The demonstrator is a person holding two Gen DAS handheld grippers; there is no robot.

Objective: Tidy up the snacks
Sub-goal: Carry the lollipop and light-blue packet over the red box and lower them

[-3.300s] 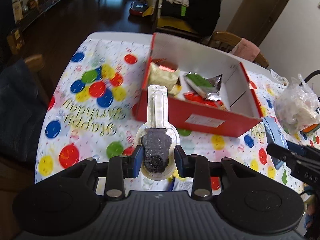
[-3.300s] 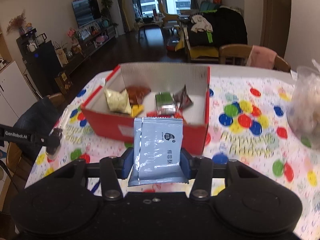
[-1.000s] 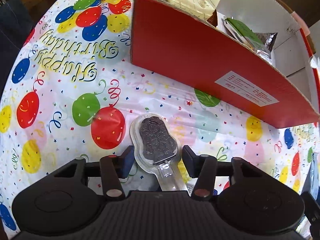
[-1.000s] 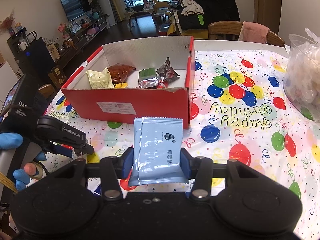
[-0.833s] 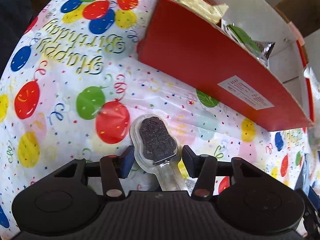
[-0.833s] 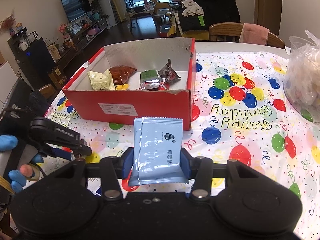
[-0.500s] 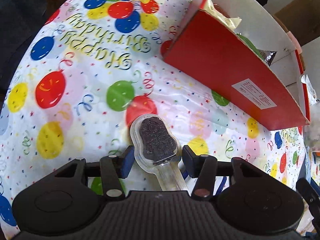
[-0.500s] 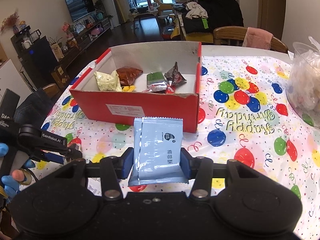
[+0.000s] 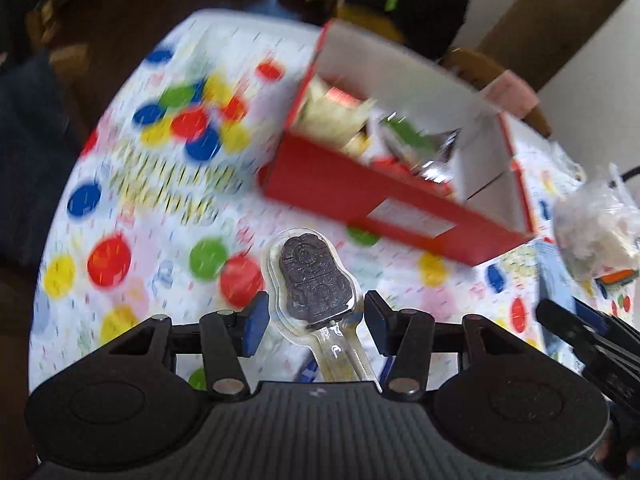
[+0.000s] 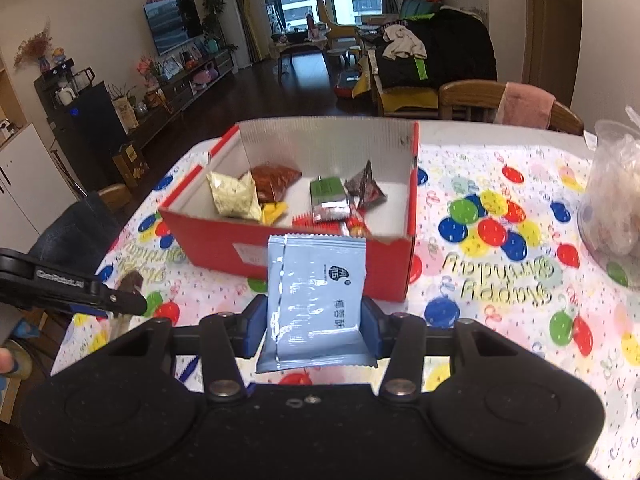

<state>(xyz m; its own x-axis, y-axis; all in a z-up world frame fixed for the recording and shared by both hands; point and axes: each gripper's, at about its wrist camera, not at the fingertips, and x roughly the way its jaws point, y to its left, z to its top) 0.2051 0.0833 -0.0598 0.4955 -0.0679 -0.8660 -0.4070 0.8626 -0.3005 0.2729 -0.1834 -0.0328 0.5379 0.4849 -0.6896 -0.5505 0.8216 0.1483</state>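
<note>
While left gripper (image 9: 312, 316) lifts off table, view blurs, red box (image 9: 384, 196) climbs to frame centre; chocolate pop (image 9: 314, 284) pinched, carried boxward; right gripper (image 10: 314, 322) pinches blue packet (image 10: 316, 296) lower centre, barely shifted.

There is one red box (image 10: 288, 248) on the worktop (image 10: 500, 280), and about six snack packs (image 10: 326, 198) lie inside it. There are two grippers: the left gripper (image 9: 312, 314) has one chocolate lolly (image 9: 314, 280), and the right gripper (image 10: 314, 326) has one blue packet (image 10: 318, 296). One clear bag (image 10: 616, 204) sits at the side.
</note>
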